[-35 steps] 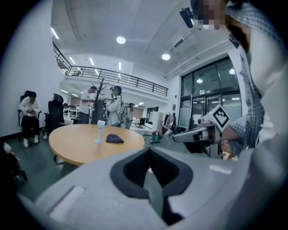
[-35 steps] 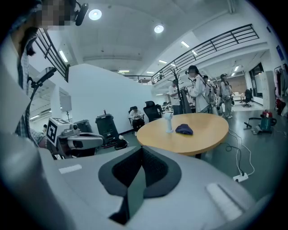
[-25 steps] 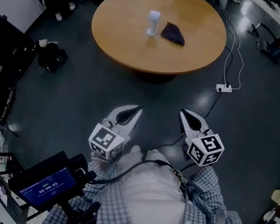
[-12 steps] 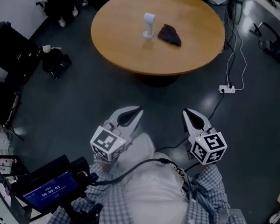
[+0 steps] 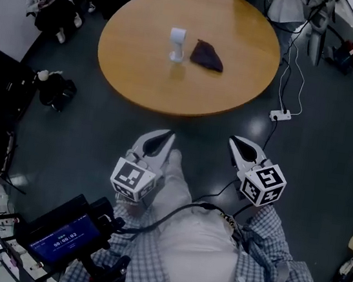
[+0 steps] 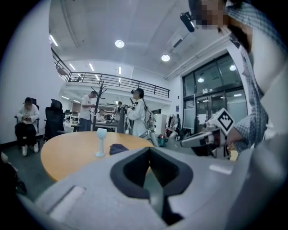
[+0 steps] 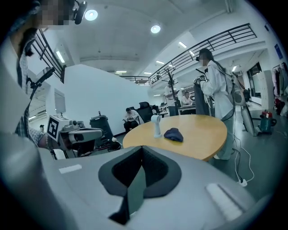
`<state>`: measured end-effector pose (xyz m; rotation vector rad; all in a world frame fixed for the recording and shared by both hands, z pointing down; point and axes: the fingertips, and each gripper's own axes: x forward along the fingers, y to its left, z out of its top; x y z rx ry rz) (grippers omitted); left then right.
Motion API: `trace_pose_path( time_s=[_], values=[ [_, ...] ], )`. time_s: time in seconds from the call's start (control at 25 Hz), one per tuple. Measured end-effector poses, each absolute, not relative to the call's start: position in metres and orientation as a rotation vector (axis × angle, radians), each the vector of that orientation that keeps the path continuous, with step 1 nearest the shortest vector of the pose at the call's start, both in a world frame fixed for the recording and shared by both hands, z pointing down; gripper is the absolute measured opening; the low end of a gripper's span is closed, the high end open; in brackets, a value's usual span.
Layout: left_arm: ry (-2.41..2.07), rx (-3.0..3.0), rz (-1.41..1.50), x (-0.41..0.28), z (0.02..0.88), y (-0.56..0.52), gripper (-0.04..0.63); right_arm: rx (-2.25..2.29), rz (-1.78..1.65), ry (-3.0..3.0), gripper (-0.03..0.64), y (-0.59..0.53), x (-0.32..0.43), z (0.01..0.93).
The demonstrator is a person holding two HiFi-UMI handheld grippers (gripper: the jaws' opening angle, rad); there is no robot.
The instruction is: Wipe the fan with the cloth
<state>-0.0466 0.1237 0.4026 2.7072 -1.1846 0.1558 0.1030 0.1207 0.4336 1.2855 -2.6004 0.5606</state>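
A small white fan (image 5: pixel 176 43) stands upright on the round wooden table (image 5: pixel 134 72), with a dark blue cloth (image 5: pixel 207 55) crumpled just to its right. The fan (image 6: pixel 101 142) and cloth (image 6: pixel 118 148) show in the left gripper view, and the fan (image 7: pixel 155 125) and cloth (image 7: pixel 173 134) in the right gripper view. My left gripper (image 5: pixel 166 136) and right gripper (image 5: pixel 233 142) hang over the floor well short of the table's near edge. Both are shut with nothing between the jaws.
A power strip (image 5: pixel 281 113) and cables lie on the dark floor right of the table. Black chairs and bags (image 5: pixel 53 87) stand at the left. A seated person (image 7: pixel 131 117) and a standing person in white (image 7: pixel 215 85) are near the table. A device with a screen (image 5: pixel 61 239) is at lower left.
The table, fan and cloth have come closer and shifted left in the head view as I moved toward them. Both grippers stay shut and empty.
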Motion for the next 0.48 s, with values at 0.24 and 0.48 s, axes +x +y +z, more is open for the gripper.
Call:
trace_pose_path(
  time_s=[0.24,0.48],
  values=[
    [-1.164,2.754,0.179,-0.049,0.398,0.093,0.002,1.332,0.481,-2.633,0.003,0.080,0.095,0.413],
    [-1.203,2.734,0.184,-0.080,0.411,-0.010,0.002,1.339,0.495,-2.593,0.003,-0.009,0.068,0.413]
  ],
)
